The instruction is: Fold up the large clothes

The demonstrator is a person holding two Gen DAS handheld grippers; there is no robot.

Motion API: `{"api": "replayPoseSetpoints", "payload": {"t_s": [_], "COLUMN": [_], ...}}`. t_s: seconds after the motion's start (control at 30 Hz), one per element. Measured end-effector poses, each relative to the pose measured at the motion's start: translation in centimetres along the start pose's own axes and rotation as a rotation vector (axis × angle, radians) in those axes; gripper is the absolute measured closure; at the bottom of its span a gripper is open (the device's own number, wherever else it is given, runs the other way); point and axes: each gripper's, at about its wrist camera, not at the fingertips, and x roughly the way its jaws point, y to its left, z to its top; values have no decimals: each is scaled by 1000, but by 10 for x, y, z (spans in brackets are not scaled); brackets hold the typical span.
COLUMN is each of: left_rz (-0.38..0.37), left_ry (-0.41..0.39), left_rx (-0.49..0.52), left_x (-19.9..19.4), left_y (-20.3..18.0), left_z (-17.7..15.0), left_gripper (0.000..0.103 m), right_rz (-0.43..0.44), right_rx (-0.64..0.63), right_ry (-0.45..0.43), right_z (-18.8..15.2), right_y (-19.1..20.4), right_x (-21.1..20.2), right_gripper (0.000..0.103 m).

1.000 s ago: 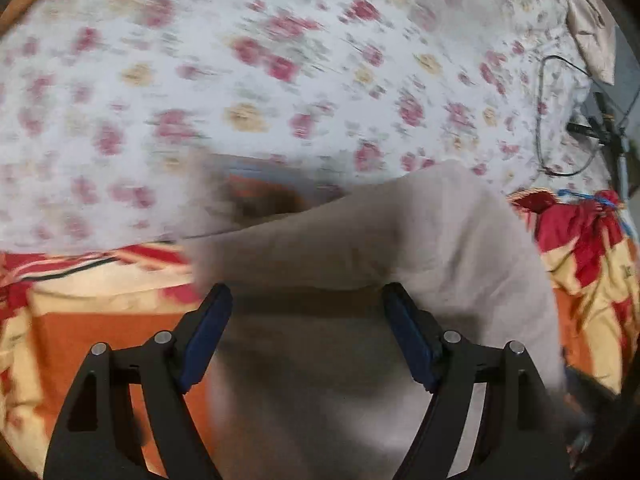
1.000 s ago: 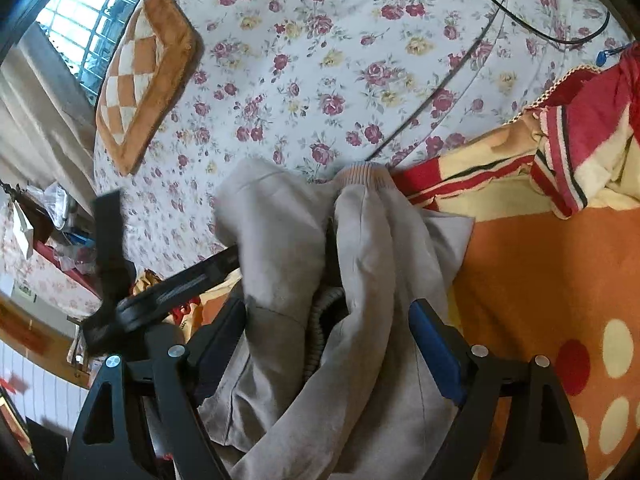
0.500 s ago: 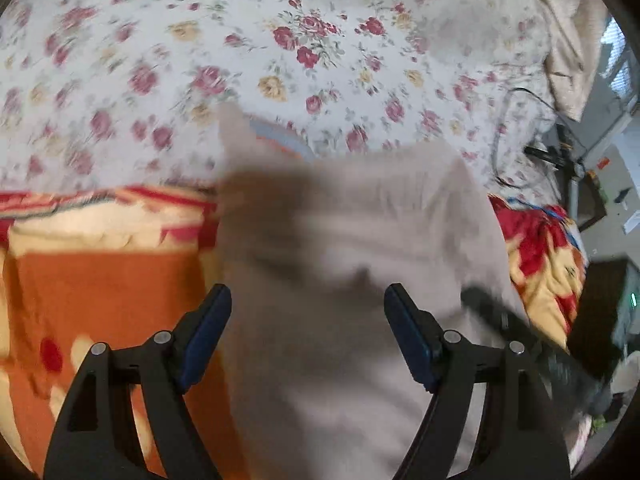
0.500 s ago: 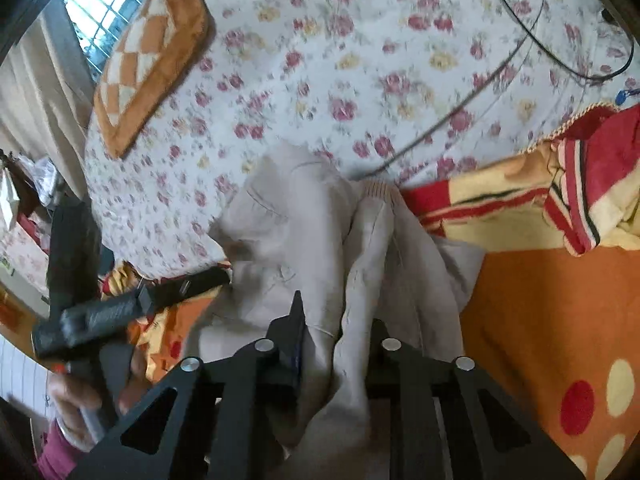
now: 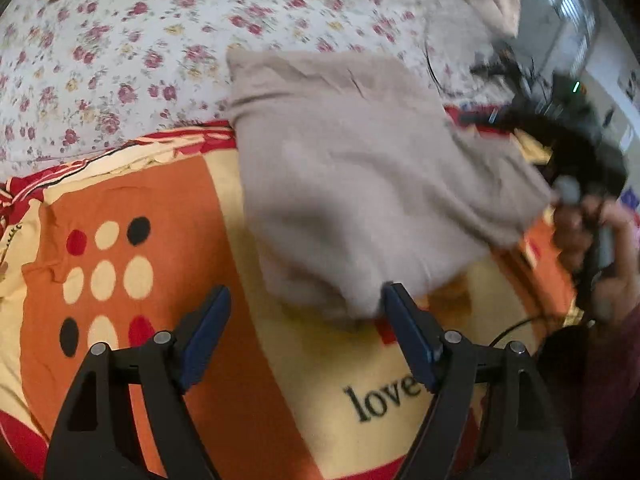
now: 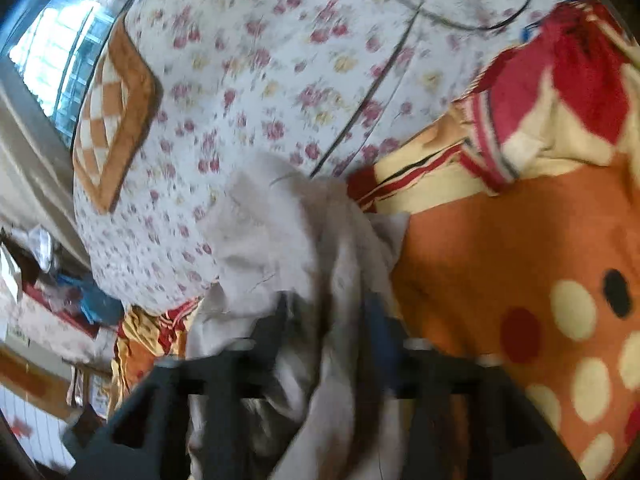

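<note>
Black left claw [image 5: 304, 320] in the foreground of the left wrist view, jaws spread wide, blue pads clear of fabric; only the right pad sits just beside the near hem of the beige garment [image 5: 360, 184]. Nothing is gripped on this side. Under the claw lies an orange blanket [image 5: 120, 368] with cream, red and black dots and the printed word "love". Garment lies partly on the blanket, its far corner reaching onto the flowered sheet [image 5: 120, 60] of the bed. At the right edge, blurred, a hand [image 5: 592, 240] holds the handle of the other tool next to the garment's right side.

Right wrist view, heavy blur: right claw [image 6: 328, 320] has its jaws opening, with a bunched fold of the beige garment [image 6: 280, 240] running between them. Whether the pads press on the cloth at this instant cannot be made out. Past the garment, the same dotted blanket [image 6: 520, 240] to the right and the flowered sheet [image 6: 260, 80] beyond. A black cable [image 6: 440, 20] loops across the sheet. Farthest off, a brown checked cushion [image 6: 112, 112] lies near the window [image 6: 60, 48].
</note>
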Motion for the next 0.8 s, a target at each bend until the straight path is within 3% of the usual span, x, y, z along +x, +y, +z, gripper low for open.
{"api": "replayPoseSetpoints", "payload": {"t_s": [0.13,0.23,0.27,0.3,0.37,0.47,0.53,0.57,0.63,0.73,0.77,0.8], "left_rz": [-50,30,48,77,120,92,89,84,93,87,82,86], "left_ry": [26,23,15,5,-11,8,28,35,25,20,13,4], "left_rx": [-12,-33,-55,-92,-162,-219,-234,-240,-222,-197,-179,-153], "left_x": [2,13,15,18,17,20,28,31,25,7,-1,-10], "left_y": [-11,-14,-12,-5,10,28,35,36,34,28,27,24], "left_z": [-15,-9,-5,0,7,-1,-14,-19,-22,-20,-20,-19], "left_gripper": [24,24,24,24,22,21,21,21,21,21,21,21], "right_rz": [48,30,35,45,-9,-45,-163,-250,-196,-122,-128,-109], "right_rx": [-43,-116,-135,-156,-235,-287,-288,-261,-169,-131,-137,-140], "right_ry": [43,98,106,103,63,16,18,62,120,-15,-65,-91], "right_z": [-15,-22,-24,-27,-30,-29,-26,-26,-25,-12,-8,-2], "right_y": [7,21,25,28,40,43,29,12,-6,0,5,11], "right_x": [-7,13,16,15,8,-10,-4,10,18,-13,-23,-28], "right_gripper": [30,31,37,62,90,98,103,103,103,96,89,68]}}
